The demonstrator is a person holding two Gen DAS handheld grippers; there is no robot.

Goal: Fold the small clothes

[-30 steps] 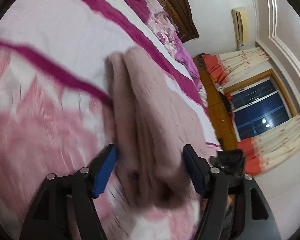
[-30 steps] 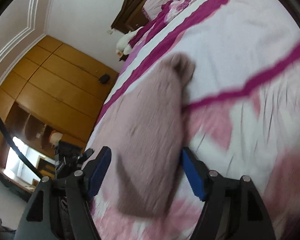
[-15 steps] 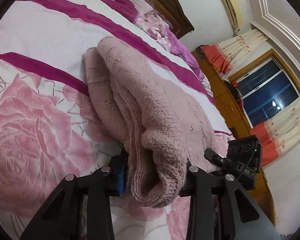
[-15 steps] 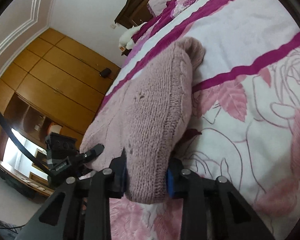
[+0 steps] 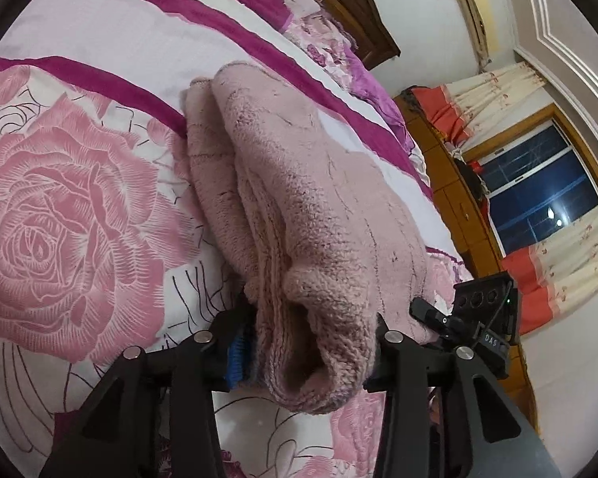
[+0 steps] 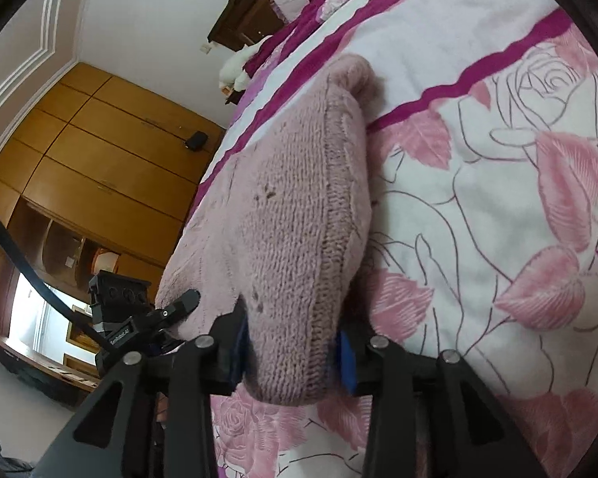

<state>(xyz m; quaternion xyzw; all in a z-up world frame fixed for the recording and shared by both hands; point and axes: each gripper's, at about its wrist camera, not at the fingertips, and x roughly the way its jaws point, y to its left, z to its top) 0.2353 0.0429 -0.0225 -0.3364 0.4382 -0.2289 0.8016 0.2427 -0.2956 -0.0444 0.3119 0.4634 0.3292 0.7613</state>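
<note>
The left gripper (image 5: pixel 305 352) is pinching the near end of a folded pink knit sweater (image 5: pixel 299 207), its blue pads pressing a thick bunched roll of the knit from both sides while the jaws are easing slightly wider. The right gripper (image 6: pixel 289 352) is doing the same on the sweater's (image 6: pixel 283 219) other near corner, its jaws narrow around the fabric and also opening a little, the pads touching the knit on each side.

A second ago both grippers were standing wide on either side of the garment without touching it, and the views were blurred; half a second ago they were already clamped, tighter than now. The sweater itself is lying in much the same spot as then.

The sweater is folded into a long, thick bundle, dusty pink and fuzzy, with a ribbed seam running along its right edge. It is lying on the bedspread (image 5: pixel 59 215), which is printed with large pink roses and crossed by magenta stripes; the far end is reaching one stripe, and the gripped end is lifting a little off the cover.

Both grippers are pointing forward and slanting down toward the bed, side by side, each one showing at the edge of the other's view.
</note>
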